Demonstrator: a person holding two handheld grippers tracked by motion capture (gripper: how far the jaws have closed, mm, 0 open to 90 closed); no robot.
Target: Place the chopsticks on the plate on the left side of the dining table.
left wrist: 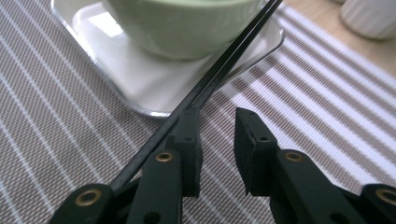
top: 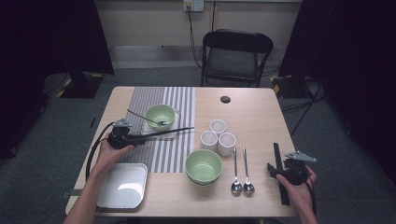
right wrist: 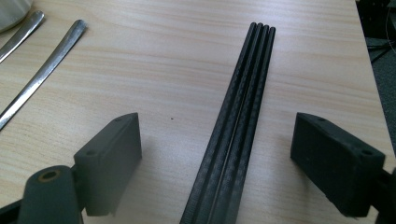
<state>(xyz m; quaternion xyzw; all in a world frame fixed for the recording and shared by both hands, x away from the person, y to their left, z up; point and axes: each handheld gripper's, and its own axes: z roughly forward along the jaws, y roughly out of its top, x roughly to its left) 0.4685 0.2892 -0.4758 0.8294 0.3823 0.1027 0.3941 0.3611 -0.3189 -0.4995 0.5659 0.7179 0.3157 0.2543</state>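
Observation:
A pair of black chopsticks (top: 163, 132) (left wrist: 219, 70) lies slanted over the rim of a small white plate (top: 173, 132) (left wrist: 140, 84) that carries a green bowl (top: 159, 115) (left wrist: 182, 23) with a spoon in it. My left gripper (top: 139, 137) (left wrist: 217, 126) sits low over the striped placemat (top: 168, 154) (left wrist: 56, 130). Its jaws stand apart with nothing between them, and the chopsticks run along the outside of one jaw. At the table's right, my right gripper (top: 276, 169) (right wrist: 219, 135) is open and straddles a bundle of black chopsticks (top: 279, 156) (right wrist: 243, 93) without touching it.
A second green bowl (top: 203, 165) stands at front centre, with three white cups (top: 217, 137) behind it and two spoons (top: 241, 175) (right wrist: 42, 74) to its right. A larger white square plate (top: 122, 185) lies at front left. A chair (top: 236, 56) stands beyond the table.

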